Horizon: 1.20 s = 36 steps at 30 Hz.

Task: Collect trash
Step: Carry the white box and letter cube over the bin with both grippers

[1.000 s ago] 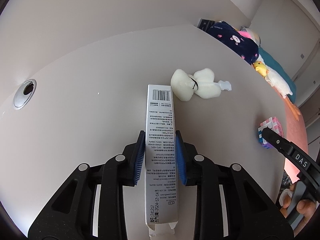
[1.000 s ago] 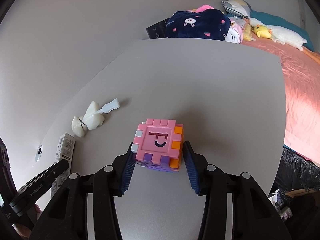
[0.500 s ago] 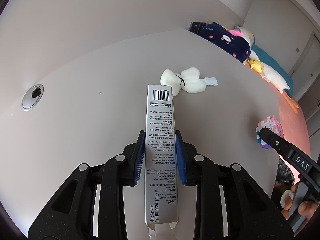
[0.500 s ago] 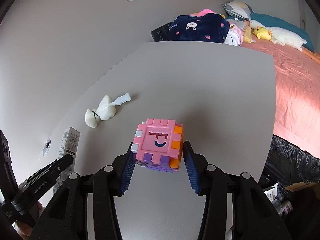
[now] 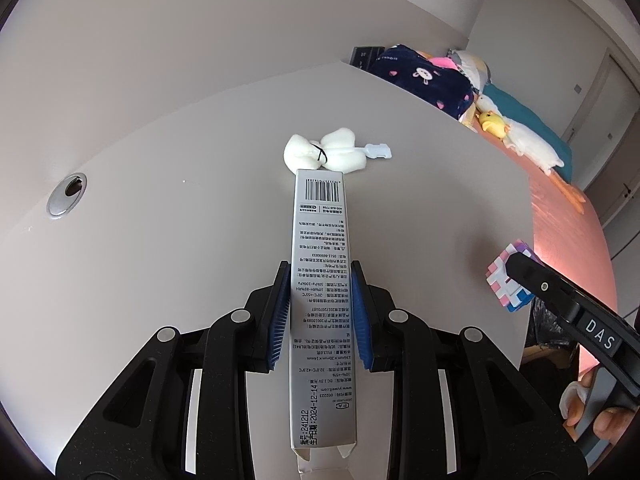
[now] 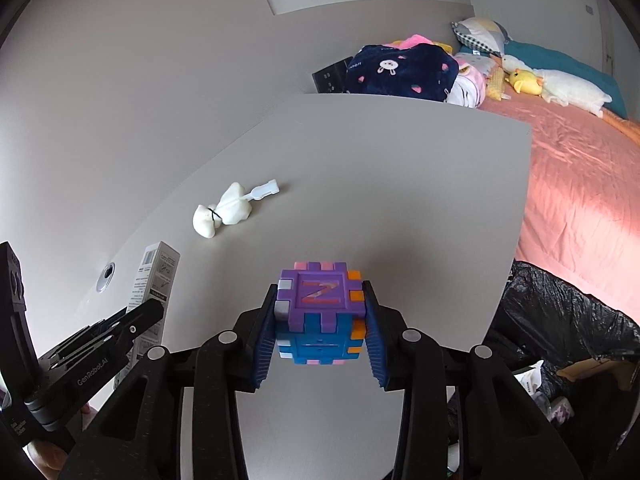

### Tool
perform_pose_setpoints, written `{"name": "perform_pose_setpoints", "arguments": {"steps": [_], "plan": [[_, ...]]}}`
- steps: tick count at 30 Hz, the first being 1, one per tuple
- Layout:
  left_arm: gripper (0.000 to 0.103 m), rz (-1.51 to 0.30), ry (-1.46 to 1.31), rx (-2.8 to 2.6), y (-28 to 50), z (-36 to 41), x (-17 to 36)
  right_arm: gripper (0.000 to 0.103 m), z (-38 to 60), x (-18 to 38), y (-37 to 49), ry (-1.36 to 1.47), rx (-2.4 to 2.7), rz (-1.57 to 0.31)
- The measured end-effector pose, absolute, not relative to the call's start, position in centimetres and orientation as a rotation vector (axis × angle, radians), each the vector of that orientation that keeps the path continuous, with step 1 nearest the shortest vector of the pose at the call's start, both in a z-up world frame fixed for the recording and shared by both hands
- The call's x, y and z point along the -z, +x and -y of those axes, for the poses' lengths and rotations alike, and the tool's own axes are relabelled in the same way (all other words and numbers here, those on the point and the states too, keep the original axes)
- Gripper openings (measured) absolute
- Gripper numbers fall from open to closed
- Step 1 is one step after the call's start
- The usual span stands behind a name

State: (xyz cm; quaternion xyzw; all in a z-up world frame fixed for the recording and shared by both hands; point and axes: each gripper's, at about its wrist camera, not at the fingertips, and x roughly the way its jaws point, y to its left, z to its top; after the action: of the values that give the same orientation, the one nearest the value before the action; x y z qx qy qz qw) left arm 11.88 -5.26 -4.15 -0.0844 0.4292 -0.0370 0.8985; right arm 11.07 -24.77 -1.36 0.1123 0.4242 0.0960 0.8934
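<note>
My left gripper [image 5: 320, 270] is shut on a long silver carton [image 5: 320, 232] with a barcode, held lengthwise above the grey table [image 5: 180, 240]. In the right wrist view, my right gripper [image 6: 320, 292] has a toy block cube [image 6: 320, 316] between its blue pads. The cube's purple face is up and its blue face is toward the camera. The jaws are closing on it and both pads touch its sides. A white crumpled wad [image 5: 324, 152] tied with a black band lies on the table beyond the carton. It also shows in the right wrist view as the wad [image 6: 224, 212].
A black trash bag [image 6: 560, 320] hangs open past the table's right edge. Beyond it is a pink bed [image 6: 580, 160] with plush toys and a dark blanket [image 6: 400, 68]. A metal cable grommet [image 5: 66, 194] sits in the table at left. A wall runs along the left.
The cube has turned between the right pads: the pink face gave way to the purple one. Both grippers rose and drew back from the table, and the black bag came further into view.
</note>
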Motion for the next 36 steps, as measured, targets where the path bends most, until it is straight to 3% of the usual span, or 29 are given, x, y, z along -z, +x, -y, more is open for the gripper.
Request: {"name": "perform_pose_setpoints", "arguments": {"steps": [36], "plan": [[0.028, -0.853, -0.111, 0.230, 6.9, 11.7, 1.3, 0.041, 29.6, -2.5, 2.1, 0.260, -0.148, -0.769]]}}
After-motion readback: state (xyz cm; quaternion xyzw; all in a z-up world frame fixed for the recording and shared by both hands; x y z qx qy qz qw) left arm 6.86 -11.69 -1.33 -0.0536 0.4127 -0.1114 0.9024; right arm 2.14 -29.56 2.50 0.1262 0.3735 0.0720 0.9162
